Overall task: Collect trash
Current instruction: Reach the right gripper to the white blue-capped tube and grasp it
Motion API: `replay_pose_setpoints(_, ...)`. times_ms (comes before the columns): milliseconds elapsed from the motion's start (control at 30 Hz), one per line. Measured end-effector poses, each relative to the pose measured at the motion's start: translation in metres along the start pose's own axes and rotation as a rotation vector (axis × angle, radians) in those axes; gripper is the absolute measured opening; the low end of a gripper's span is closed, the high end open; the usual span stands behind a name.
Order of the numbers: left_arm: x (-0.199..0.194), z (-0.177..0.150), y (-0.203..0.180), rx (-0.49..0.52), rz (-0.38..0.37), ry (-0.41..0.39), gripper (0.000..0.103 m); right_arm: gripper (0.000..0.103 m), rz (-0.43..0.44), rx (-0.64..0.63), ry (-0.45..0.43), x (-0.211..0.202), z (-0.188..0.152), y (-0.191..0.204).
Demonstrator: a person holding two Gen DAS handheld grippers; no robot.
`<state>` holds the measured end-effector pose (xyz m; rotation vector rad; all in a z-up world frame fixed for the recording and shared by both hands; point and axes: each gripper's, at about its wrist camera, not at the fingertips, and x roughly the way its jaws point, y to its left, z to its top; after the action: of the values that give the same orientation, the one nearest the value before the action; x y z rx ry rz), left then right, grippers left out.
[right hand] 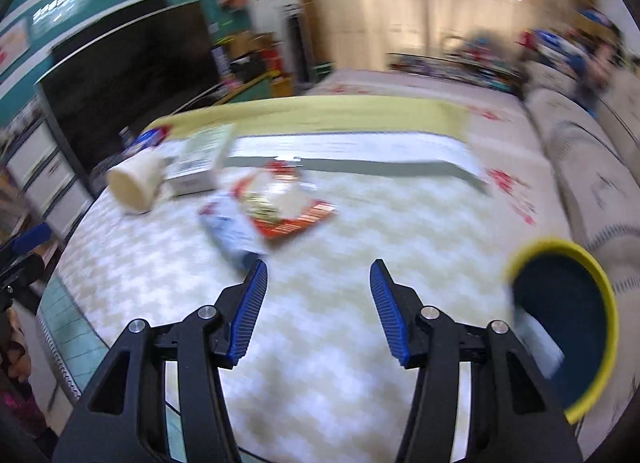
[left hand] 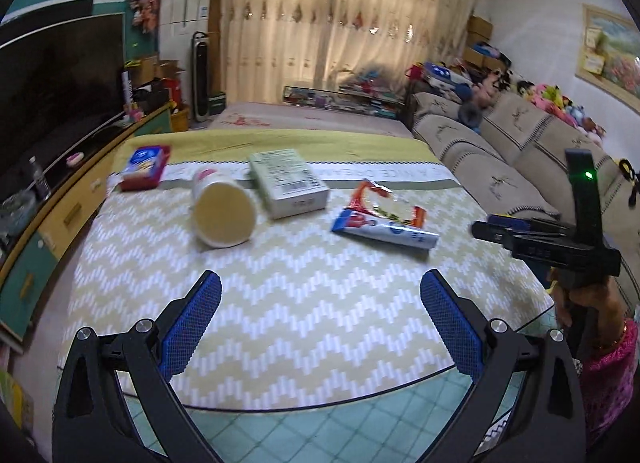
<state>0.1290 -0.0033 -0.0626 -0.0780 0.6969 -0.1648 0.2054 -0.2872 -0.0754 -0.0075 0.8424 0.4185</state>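
Four light scraps; crinkly red-blue plastic wrapper flimsy, pinch mid-body; left gripper, right gripper agape, empty.

Cream curtains glow with daylight across the far wall. A beige sofa lines the right side, a dark television on a teal-and-yellow cabinet the left. A framed painting hangs on the white wall, and pale green tiles cover the floor.

Sofa, television, curtains; plush toys, perhaps.
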Motion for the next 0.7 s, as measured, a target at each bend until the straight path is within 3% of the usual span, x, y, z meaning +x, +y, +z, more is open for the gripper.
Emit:
replay_pose_setpoints(133, -0.002, -0.006, 0.009, -0.024, 0.006, -0.003, 0.098, 0.051, 0.058, -0.085, 0.056, 0.029, 0.015, 0.027)
replay_pose_setpoints(333, 0.0, -0.011, 0.019, -0.053, 0.004, 0.009, 0.098, 0.051, 0.075, -0.124, 0.169, 0.067, 0.015, 0.042)
replay_pose_setpoints(700, 0.008, -0.014, 0.023, -0.076, -0.004, 0.021, 0.098, 0.051, 0.119, -0.195, 0.182, 0.073, 0.019, 0.084)
